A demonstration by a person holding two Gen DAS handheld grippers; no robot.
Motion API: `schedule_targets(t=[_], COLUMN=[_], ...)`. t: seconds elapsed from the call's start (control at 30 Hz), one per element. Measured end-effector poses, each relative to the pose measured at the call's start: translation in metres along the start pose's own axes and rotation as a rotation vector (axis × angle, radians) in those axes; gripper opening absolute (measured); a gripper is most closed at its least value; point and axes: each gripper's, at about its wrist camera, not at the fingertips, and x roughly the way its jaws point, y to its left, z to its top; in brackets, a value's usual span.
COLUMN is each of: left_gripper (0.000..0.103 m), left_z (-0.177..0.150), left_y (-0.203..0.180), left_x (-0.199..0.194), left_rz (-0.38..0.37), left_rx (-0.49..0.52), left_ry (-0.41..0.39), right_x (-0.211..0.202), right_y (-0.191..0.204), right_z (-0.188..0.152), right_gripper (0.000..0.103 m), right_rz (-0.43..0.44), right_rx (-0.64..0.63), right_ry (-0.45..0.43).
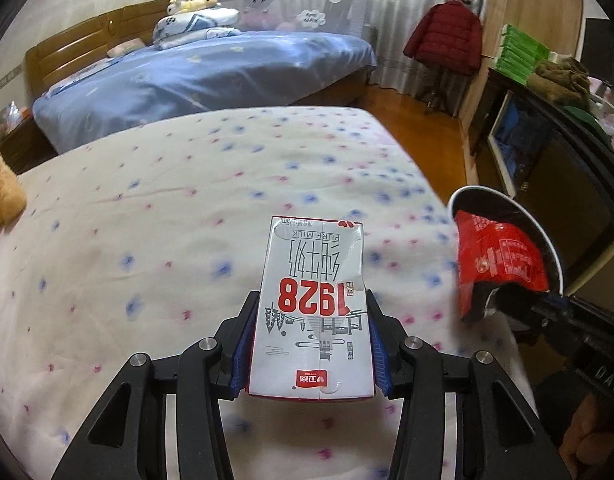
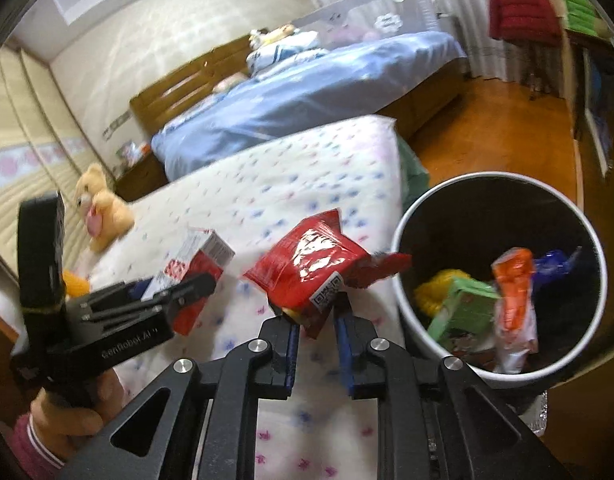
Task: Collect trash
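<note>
With both jaws clamped, the left gripper (image 1: 311, 344) on the milk carton (image 1: 313, 304) and the right gripper (image 2: 313, 316) on the red wrapper (image 2: 307, 268) just left of the bin (image 2: 403, 216), that corner-pinched wrapper could honestly slip out short of the rim.

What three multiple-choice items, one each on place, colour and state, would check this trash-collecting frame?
1. Where is the trash bin?
A. On the blue bed
B. Beside the floral mattress, at the right
C. Under the coat rack

2. What colour is the snack wrapper?
A. Red
B. Green
C. Blue

3. What is the left gripper doing?
A. Hanging open
B. Resting in the bin
C. Clamping the milk carton

Key: 1 B, the rim sits off the mattress edge; 2 A, red foil in the right gripper; 3 C, jaws press both carton sides.
</note>
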Motion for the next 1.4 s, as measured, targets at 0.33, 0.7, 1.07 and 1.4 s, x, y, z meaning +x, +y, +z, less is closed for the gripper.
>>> schedule_targets(t=[0.33,0.7,1.07,1.4], left_gripper=[0.059,0.064,0.049,0.049], left_z=[-0.013,-0.02,-0.02,-0.015], left_y=[0.015,0.025,0.019,-0.008], left_x=[-0.002,-0.011,-0.012,-0.022], left_rz=[0.0,0.01,-0.039,-0.074], left_rx=[-0.009,-0.029,-0.028,0.02], left_ry=[0.03,-0.011,-0.014,-0.034], right_x=[-0.019,0.004,0.0,-0.023], right_y=[-0.001,-0.015,0.001,-0.007], right_z=[-0.016,-0.006,-0.012,-0.013], right_gripper=[0.07,0.065,0.017,0.017], right_rz=[0.032,0.045,0.009,-0.045], right_rx=[-0.021,0.214,0.137,0.107], right_ry=[0.03,-0.022,-0.046,-0.08])
